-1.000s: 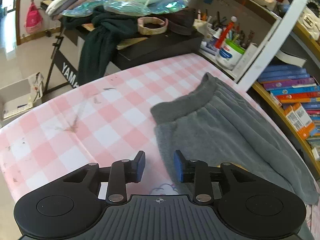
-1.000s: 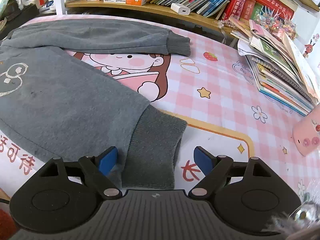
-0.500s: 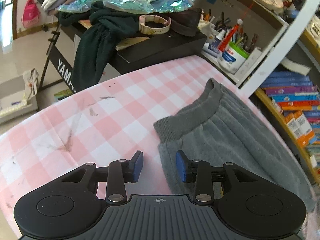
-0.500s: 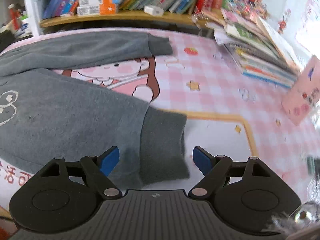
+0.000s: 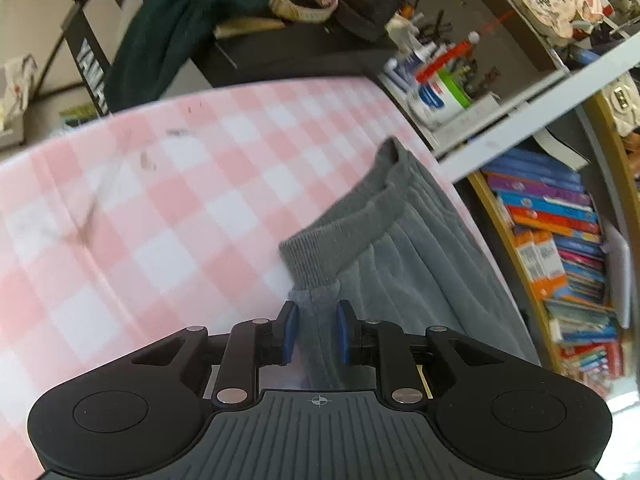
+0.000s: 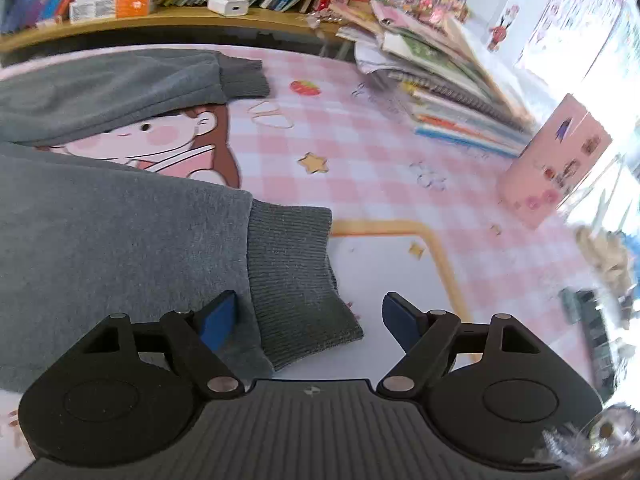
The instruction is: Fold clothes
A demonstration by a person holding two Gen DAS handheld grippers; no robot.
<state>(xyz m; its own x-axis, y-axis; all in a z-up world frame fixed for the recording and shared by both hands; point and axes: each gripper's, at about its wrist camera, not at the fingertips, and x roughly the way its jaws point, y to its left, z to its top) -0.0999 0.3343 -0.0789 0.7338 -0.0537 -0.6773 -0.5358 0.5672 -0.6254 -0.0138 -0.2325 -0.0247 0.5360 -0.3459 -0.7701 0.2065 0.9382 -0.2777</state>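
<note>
On my left gripper [image 5: 313, 333] the two blue pads stand close together with a fold of the grey trousers [image 5: 404, 276] pinched between them; the cloth runs up out of the jaws to the ribbed waistband [image 5: 340, 224], which is lifted slightly off the table at that corner. The rest of the trousers lies flat beyond and to the right, reaching toward the table's far edge. To the left of the jaws I see bare pink checked tablecloth [image 5: 168, 208], marked with a few dark smudges. Past the table's end stands a black keyboard stand [image 5: 280, 52] with a dark green garment [image 5: 168, 28] draped over it, and a white tub of pens [image 5: 440, 92] sits by the shelf upright. Books [image 5: 560, 232] fill the shelf on the right.

My right gripper [image 6: 310, 320] has its jaws spread wide. The ribbed cuff [image 6: 296, 280] of one trouser leg [image 6: 120, 248] lies between them, nearer the left pad, which rests on or just over the grey cloth; I cannot tell whether it touches. The right pad hangs over bare cloth, apart from the cuff. The second leg [image 6: 120, 88] lies farther off, near the shelf, its own cuff pointing right. Between the two legs a cartoon girl's face [image 6: 168, 136] shows on the tablecloth. A leaning stack of books [image 6: 452, 100] and a pink box [image 6: 556, 164] sit on the table's right side.
</note>
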